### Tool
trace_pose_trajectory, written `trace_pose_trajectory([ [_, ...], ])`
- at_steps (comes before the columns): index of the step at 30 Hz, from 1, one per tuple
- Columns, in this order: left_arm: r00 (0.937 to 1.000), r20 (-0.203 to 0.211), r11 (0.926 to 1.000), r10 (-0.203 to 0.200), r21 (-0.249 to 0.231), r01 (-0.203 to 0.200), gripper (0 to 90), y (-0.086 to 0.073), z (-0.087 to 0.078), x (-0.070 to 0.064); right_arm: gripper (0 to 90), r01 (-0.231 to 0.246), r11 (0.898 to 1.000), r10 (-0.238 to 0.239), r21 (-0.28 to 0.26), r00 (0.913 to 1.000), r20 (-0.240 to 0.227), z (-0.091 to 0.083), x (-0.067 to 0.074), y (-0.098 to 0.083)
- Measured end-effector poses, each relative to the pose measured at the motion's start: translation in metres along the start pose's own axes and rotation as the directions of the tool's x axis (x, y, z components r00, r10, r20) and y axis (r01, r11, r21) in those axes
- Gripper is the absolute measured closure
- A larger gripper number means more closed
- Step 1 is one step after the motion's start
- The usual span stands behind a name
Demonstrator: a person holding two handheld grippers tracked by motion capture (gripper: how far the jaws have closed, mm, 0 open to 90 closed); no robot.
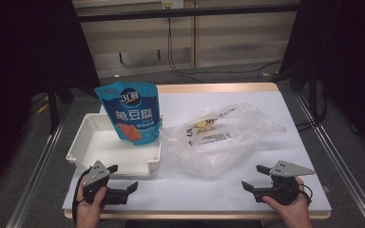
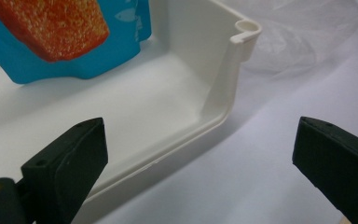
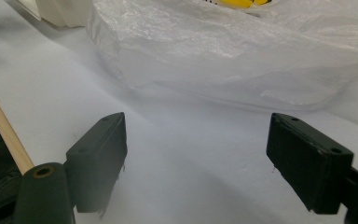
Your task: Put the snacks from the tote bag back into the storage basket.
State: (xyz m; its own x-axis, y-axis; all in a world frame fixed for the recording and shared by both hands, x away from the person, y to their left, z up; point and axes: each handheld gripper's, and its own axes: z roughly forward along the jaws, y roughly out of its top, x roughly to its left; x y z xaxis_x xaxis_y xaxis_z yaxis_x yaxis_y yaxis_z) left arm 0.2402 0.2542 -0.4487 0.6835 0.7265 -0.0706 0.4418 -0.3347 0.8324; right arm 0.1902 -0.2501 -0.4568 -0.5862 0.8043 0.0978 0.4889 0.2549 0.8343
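Blue pouch [image 1: 132, 112] stood upright in white tray [image 1: 88, 142] at approx. 10 o'clock on the table [image 1: 285, 142]. Clear plastic bag [image 1: 218, 137] lay just beside tray, near centre. Left gripper [image 1: 122, 178] at 7 o'clock & right gripper [image 1: 254, 176] at 5 o'clock: jaws apart, nothing between them.

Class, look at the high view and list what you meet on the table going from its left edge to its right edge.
Left gripper → white tray → blue pouch, standing in the tray's right part → clear plastic bag → right gripper.
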Motion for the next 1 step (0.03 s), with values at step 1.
trace_pose_trajectory([
  [1,0.9998,0.016,0.9998,-0.014,-0.012,0.014,3.1,0.0003,0.0011,0.0007,19.8,0.001,1.0,-0.001,0.0,1.0,-0.001,-0.0001,-0.0011,-0.0001],
])
